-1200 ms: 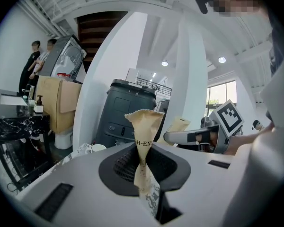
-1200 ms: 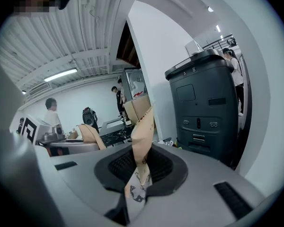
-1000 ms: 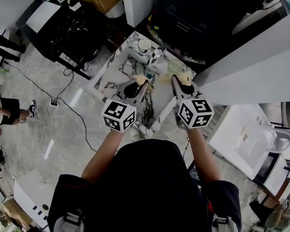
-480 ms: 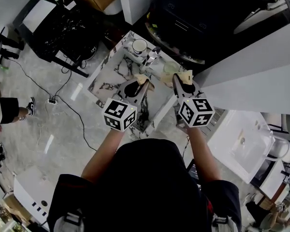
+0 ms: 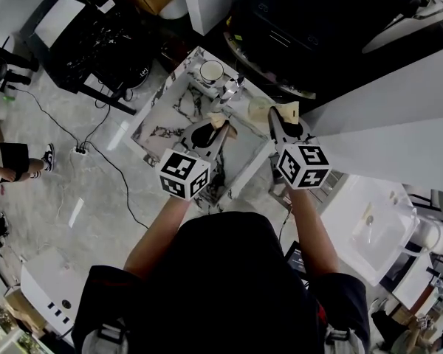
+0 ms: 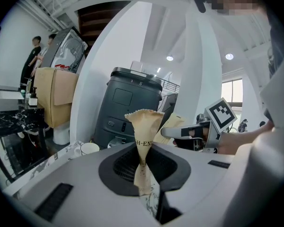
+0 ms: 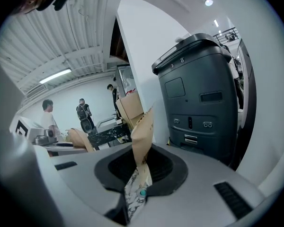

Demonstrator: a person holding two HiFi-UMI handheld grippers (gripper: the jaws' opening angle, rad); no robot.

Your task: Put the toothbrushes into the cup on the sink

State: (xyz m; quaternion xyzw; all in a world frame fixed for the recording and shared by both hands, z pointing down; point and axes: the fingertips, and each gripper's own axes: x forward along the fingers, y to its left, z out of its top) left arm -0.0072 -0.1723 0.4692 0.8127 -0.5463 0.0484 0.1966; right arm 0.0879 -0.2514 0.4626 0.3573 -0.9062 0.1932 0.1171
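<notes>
Since the earlier frame both grippers have been carried a little to the right over the marble sink (image 5: 166,120), so the white cup (image 5: 211,71) at its far corner now lies further to their left.

In the head view, the left gripper (image 5: 220,126) is seen above the basin, clenched on the left toothbrush packet (image 5: 218,119), a tan paper wrapper. The right gripper (image 5: 279,116) is held at the sink's right rim, clenched on the right toothbrush packet (image 5: 286,110). The cup stands beside the faucet (image 5: 230,88), apart from both packets.

In the left gripper view, the jaws are pressed onto the left toothbrush packet, which stands upright between them with its crimped top flared. The cup is seen low at the left, in front of a dark grey machine (image 6: 132,103). The right gripper is seen further right.

In the right gripper view, the jaws are closed on the right toothbrush packet, whose top leans slightly right. Two people (image 7: 49,117) are seen in the background.
</notes>
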